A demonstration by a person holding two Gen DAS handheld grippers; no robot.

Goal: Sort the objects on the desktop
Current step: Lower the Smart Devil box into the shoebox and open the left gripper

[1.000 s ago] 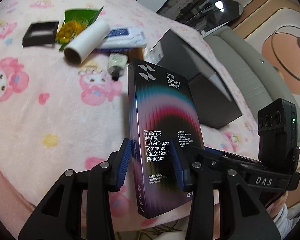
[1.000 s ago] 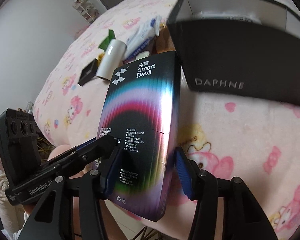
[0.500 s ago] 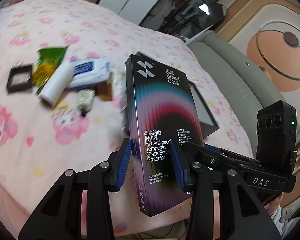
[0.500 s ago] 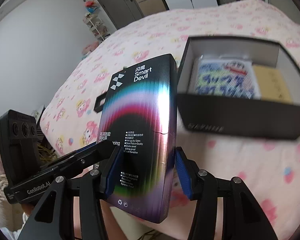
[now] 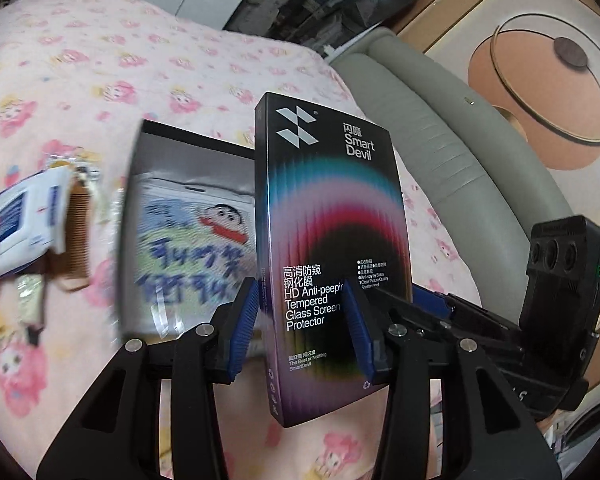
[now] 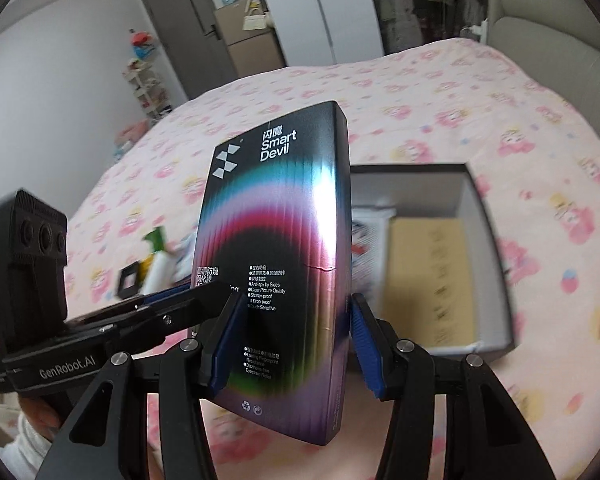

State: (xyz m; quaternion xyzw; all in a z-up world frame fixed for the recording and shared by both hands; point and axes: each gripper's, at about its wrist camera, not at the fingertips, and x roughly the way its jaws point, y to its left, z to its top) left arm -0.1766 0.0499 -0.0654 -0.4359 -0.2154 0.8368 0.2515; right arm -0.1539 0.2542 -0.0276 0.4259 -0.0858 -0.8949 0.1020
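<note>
Jaws of both grippers clamp lower part of screen protector box (image 5: 327, 248), left gripper (image 5: 300, 328) and right gripper (image 6: 290, 330) each gripping its side edges; box upright, raised over bed (image 6: 459, 92); open black box (image 6: 475, 248) on bed behind holds cartoon packet (image 5: 196, 248); loose items (image 5: 32, 232) lie left

You get soft, even indoor light, a white glare stripe down the screen protector box (image 6: 323, 216), motion blur smearing the open box (image 5: 188, 240) and loose items, and heavy fisheye bending with dark corners.
</note>
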